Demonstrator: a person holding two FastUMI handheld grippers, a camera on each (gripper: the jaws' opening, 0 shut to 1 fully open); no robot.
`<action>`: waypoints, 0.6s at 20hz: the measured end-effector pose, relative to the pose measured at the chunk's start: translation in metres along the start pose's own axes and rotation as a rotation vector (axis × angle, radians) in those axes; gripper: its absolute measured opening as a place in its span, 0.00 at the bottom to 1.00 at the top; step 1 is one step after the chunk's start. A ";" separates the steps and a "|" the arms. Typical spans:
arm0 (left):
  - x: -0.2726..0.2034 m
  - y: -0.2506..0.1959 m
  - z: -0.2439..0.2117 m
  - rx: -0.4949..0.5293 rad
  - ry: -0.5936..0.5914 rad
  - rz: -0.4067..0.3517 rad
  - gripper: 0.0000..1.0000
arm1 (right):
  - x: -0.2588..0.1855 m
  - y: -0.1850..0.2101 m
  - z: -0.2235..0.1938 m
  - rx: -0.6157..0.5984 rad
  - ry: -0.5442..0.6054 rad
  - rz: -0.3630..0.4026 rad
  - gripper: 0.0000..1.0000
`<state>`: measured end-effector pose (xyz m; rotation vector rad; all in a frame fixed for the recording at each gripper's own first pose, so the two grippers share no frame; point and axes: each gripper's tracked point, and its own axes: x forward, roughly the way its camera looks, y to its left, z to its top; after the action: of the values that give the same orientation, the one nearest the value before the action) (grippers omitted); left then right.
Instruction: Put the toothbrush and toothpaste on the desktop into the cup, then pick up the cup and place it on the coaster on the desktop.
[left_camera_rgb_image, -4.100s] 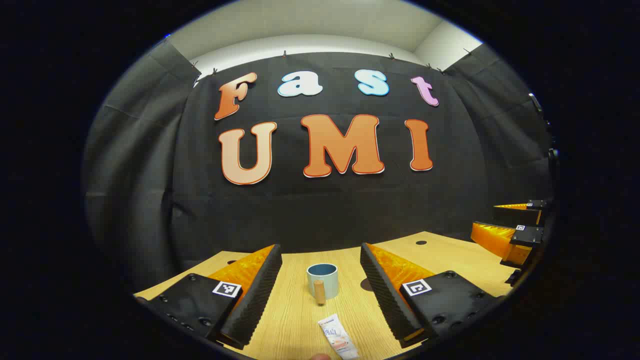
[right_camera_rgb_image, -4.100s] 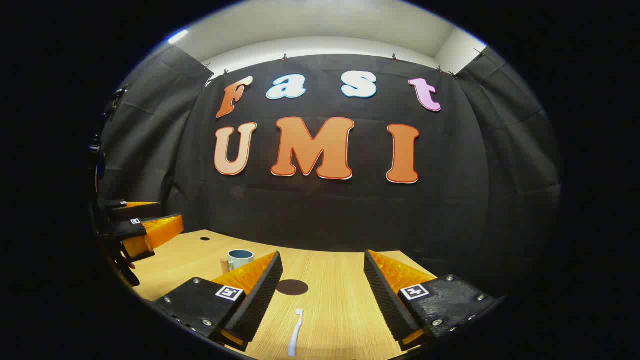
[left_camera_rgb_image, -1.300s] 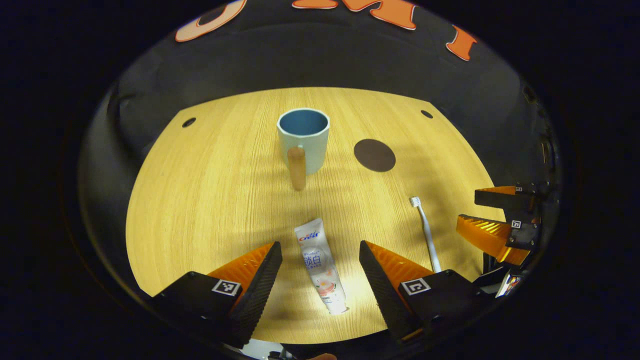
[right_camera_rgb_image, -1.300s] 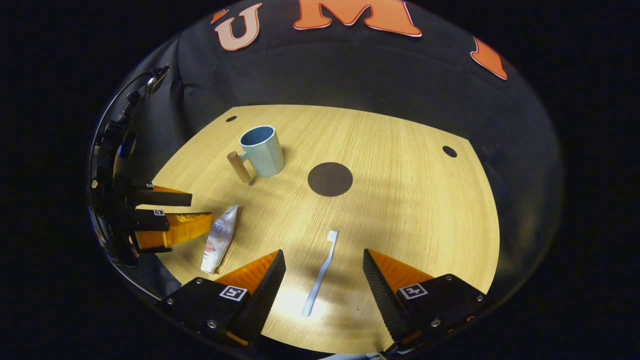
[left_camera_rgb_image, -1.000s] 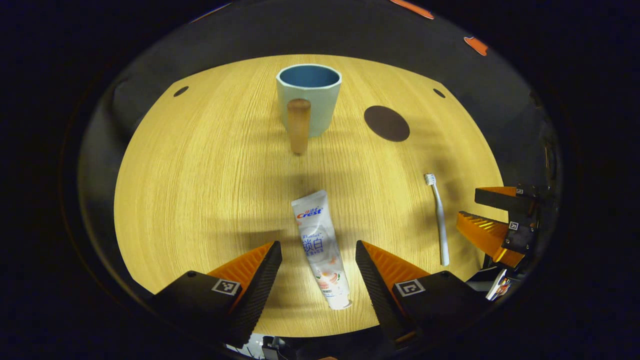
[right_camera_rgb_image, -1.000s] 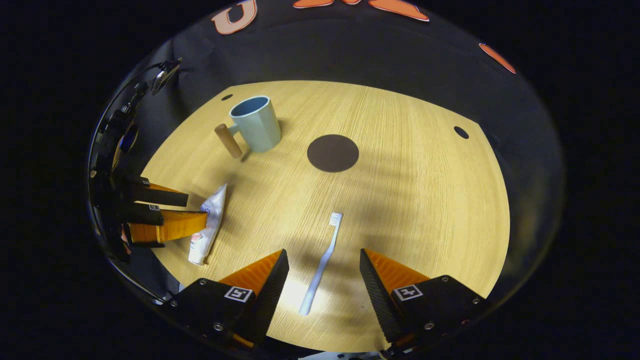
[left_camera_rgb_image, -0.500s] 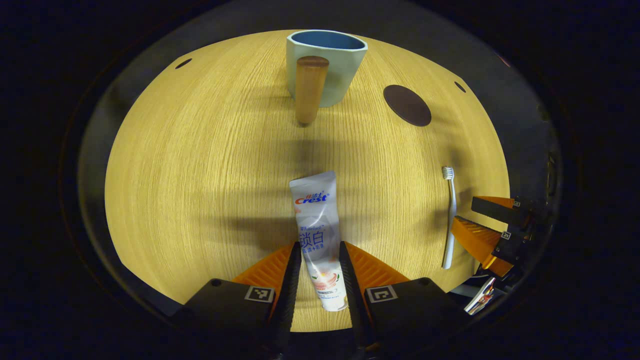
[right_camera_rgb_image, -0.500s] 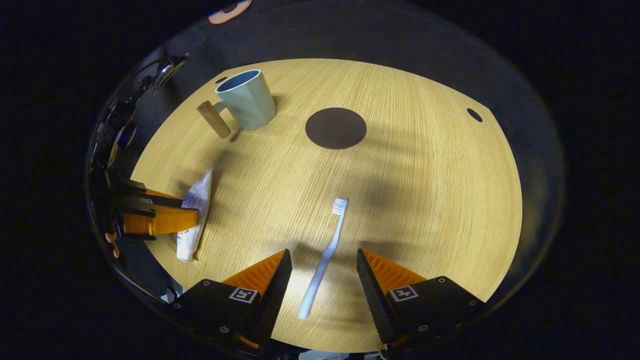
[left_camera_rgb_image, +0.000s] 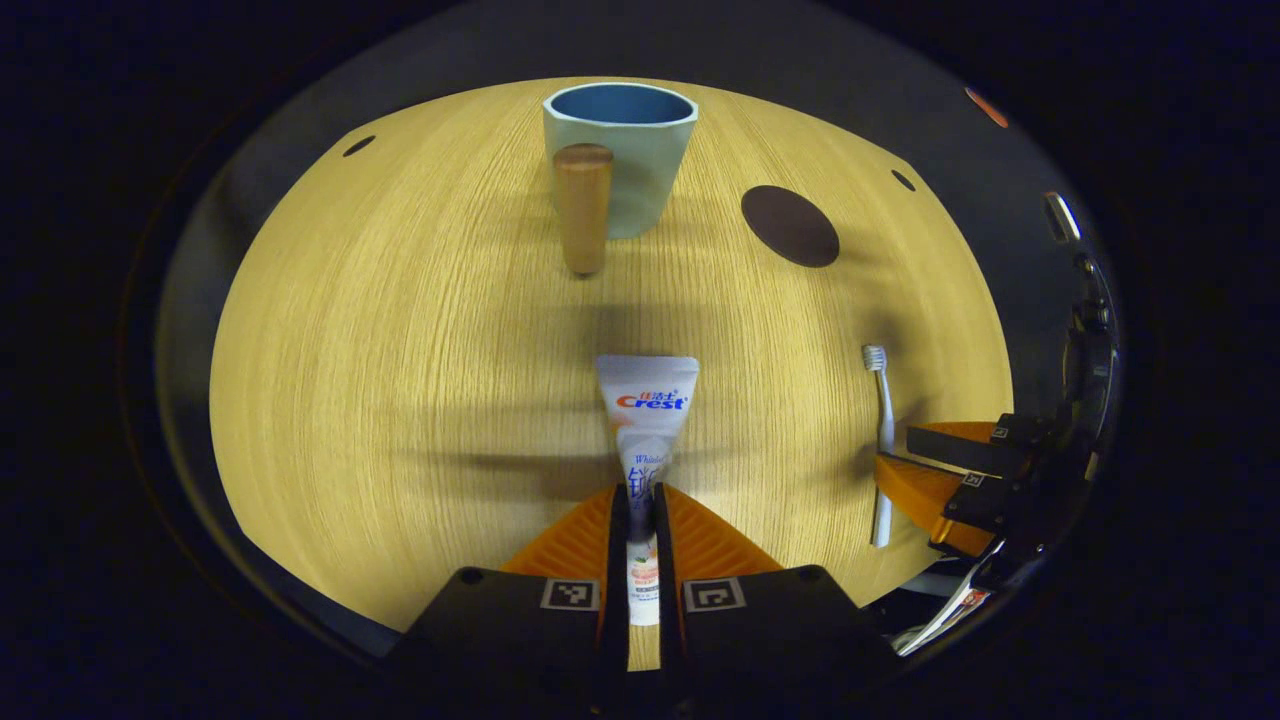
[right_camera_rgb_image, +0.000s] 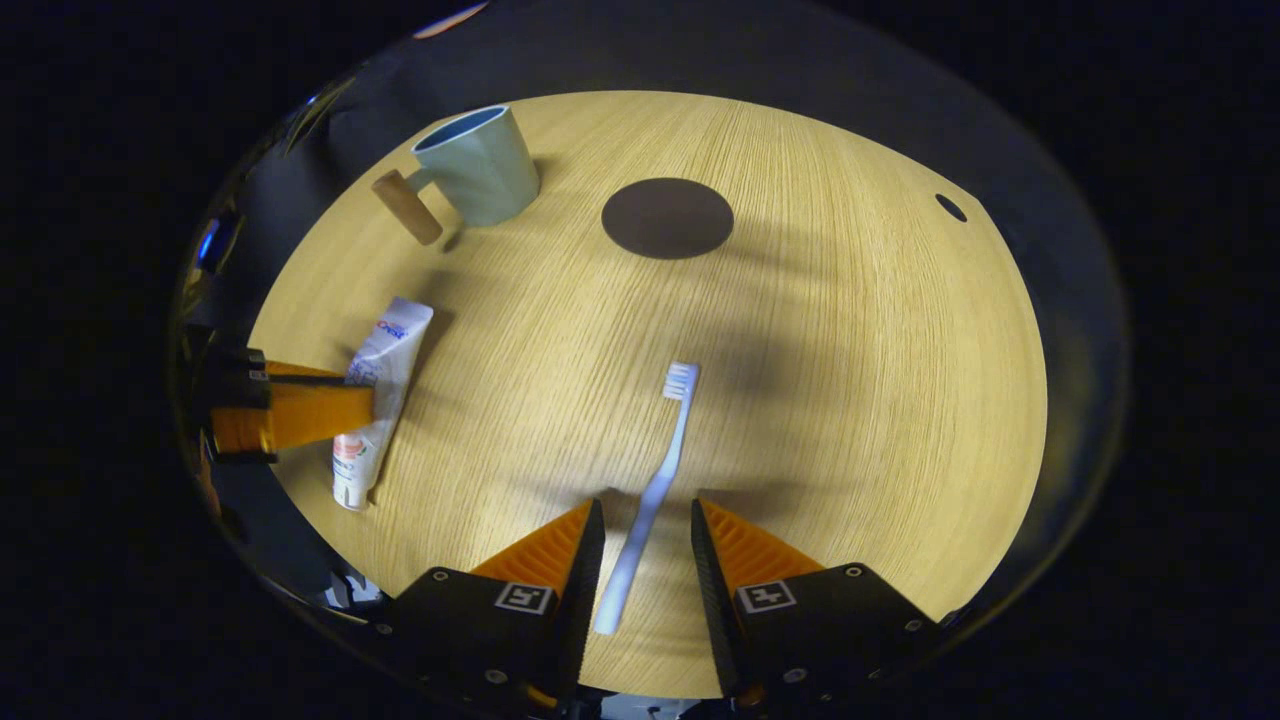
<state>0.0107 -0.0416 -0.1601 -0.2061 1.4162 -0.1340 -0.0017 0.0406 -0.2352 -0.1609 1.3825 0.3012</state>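
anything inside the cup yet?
Nothing shows in the cup: the left gripper view sees only its blue inner wall; the bottom is hidden by the rim. The toothpaste is pinched in the left hand-held gripper, and the toothbrush lies on the desktop.

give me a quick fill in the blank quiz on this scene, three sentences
1. The left claw is shut on the ____.
2. The right claw straddles the ____ handle, open.
3. The cup stands beside the coaster and holds ____.

Missing words: toothpaste; toothbrush; nothing
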 end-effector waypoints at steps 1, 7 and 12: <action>-0.002 0.001 0.005 0.024 -0.007 0.007 0.17 | -0.001 -0.001 0.003 -0.010 0.001 -0.012 0.47; 0.001 -0.004 0.018 0.059 -0.045 -0.046 0.12 | 0.000 0.007 0.010 0.022 -0.024 -0.009 0.08; 0.001 0.001 0.050 0.096 -0.096 -0.066 0.11 | -0.002 0.005 0.014 0.017 -0.093 -0.009 0.05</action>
<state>0.0599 -0.0375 -0.1546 -0.1781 1.3047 -0.2426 0.0092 0.0493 -0.2300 -0.1377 1.2913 0.2862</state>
